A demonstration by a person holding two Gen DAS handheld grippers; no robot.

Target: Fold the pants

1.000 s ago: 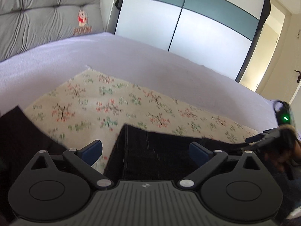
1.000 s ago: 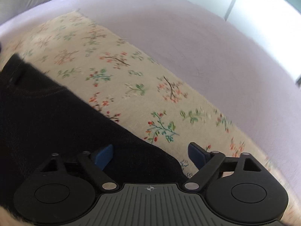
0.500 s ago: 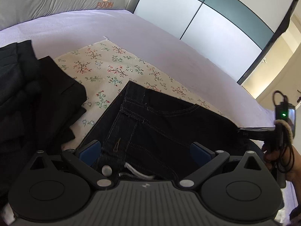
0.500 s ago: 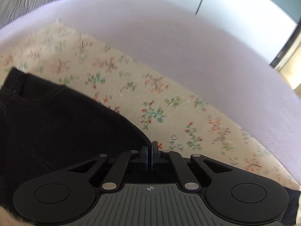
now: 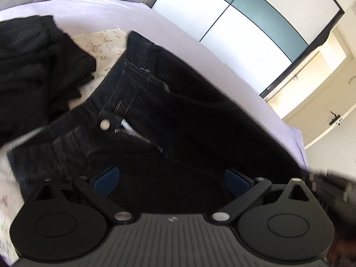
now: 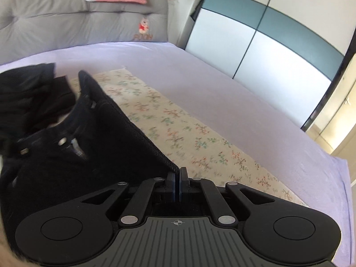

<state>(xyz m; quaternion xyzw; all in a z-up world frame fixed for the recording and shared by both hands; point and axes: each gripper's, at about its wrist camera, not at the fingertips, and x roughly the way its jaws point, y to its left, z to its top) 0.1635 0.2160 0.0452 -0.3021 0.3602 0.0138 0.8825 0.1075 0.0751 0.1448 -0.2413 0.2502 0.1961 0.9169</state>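
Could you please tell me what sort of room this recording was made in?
Most likely a bedroom: a wide bed with a lilac sheet, a padded grey headboard cushion, and a tall sliding-door wardrobe beside it.

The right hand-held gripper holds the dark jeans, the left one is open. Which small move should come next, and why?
Probably close the open left hand-held gripper on the waistband of the dark denim jeans. The right hand-held gripper already pinches one edge, so only one side is lifted off the floral cloth.
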